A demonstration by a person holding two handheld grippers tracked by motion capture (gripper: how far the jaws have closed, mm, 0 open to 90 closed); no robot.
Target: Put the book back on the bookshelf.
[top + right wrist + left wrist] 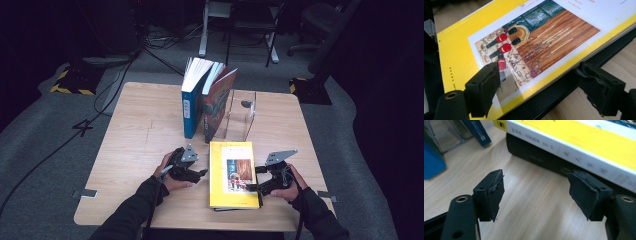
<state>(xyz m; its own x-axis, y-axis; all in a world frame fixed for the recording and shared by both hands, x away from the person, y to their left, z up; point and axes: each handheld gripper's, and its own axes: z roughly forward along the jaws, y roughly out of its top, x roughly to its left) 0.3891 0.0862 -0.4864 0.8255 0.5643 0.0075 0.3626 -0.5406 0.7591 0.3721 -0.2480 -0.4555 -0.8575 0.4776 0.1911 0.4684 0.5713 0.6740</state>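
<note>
Yellow book [233, 175] flat on a mostly hidden black book [541, 157], between both grippers, left gripper [537, 192] jaws wide, empty, right gripper [544, 87] jaws wide, straddling its edge, clear bookstand [240, 116] beyond, holding upright books [205, 97].

Near the counter's [135, 150] front edge, one book [232, 172] lies flat on another [541, 160]. The left claw [202, 173] sits just left of the stack, the right claw [254, 178] at its right edge. Behind, two upright books [205, 100] lean beside a stand [242, 115].
</note>
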